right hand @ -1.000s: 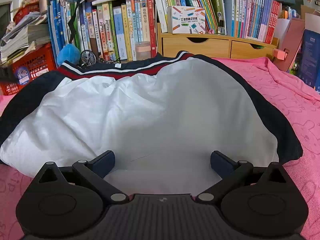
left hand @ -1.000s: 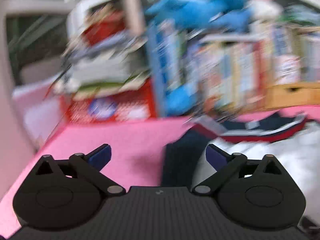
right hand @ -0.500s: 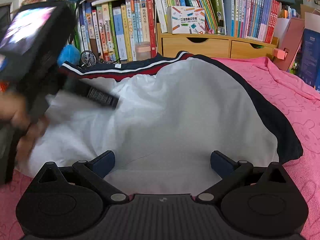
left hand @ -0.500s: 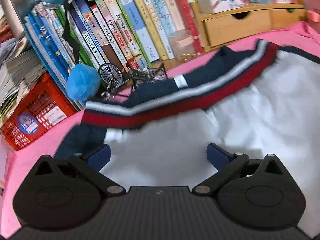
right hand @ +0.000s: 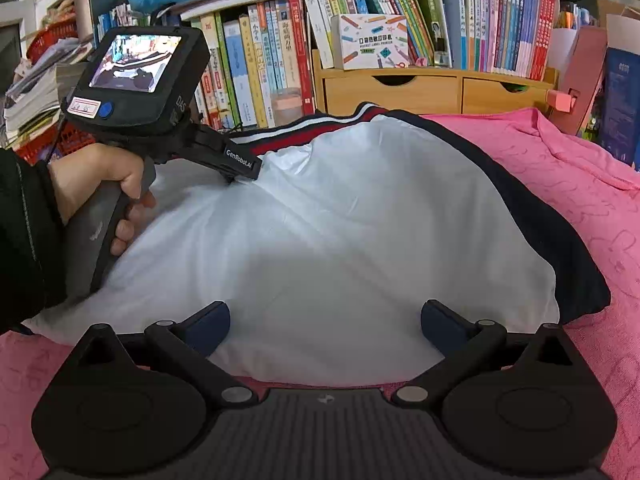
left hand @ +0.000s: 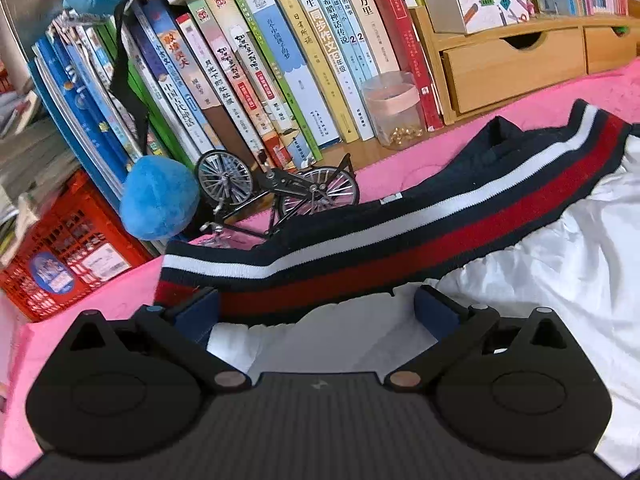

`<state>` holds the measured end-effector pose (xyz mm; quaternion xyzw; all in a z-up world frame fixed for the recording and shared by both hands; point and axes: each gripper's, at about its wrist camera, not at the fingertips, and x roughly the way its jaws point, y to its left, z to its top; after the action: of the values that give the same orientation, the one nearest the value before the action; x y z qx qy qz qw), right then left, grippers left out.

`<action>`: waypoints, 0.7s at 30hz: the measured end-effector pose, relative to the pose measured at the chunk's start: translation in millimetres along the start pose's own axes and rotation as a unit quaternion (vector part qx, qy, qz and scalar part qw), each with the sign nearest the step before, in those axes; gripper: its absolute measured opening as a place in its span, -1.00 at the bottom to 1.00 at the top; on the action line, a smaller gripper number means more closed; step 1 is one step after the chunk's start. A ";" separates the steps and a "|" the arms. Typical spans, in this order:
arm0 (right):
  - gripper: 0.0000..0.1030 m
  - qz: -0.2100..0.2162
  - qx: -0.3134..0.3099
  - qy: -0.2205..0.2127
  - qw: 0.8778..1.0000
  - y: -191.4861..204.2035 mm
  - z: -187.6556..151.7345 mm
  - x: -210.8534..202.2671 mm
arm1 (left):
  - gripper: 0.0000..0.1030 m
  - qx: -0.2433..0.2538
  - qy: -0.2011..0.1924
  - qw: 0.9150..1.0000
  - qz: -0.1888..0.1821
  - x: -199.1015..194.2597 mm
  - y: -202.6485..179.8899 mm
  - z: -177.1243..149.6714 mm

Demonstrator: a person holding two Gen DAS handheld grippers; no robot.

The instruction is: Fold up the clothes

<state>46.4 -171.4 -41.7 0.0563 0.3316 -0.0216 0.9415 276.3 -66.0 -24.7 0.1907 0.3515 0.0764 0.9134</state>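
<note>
A jacket lies inside out on the pink cloth, its white lining up and a navy, white and red striped hem band along the far edge. My left gripper is open, low over the lining, its fingertips right at the band's left part. In the right wrist view the left gripper's body shows at the jacket's far left, held by a hand. My right gripper is open and empty over the lining's near edge.
A row of books, a model bicycle, a blue plush ball, a jar and a red crate stand just behind the band. Wooden drawers at the back. Pink cloth extends right.
My left gripper has swung in from the left and come down to the jacket's striped band. My right gripper has not moved.
</note>
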 end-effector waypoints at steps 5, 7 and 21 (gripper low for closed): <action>1.00 -0.004 -0.006 0.001 1.000 1.4 0.1 -0.1 | 0.98 -0.002 -0.020 0.999 -0.029 -55.5 23.7 -30.1; 1.00 -0.004 -0.006 0.001 1.000 1.7 0.2 0.3 | 1.00 -0.009 -0.036 0.999 -0.029 -78.5 43.2 -54.8; 1.00 -0.005 -0.012 0.001 1.000 0.4 2.5 0.8 | 1.00 -0.186 -0.032 0.977 -0.099 -80.8 129.5 -151.2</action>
<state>48.6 -171.3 -40.2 0.0436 0.3329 -0.0228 0.9417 114.2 75.0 -26.0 -0.0164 0.3184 0.0436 0.9468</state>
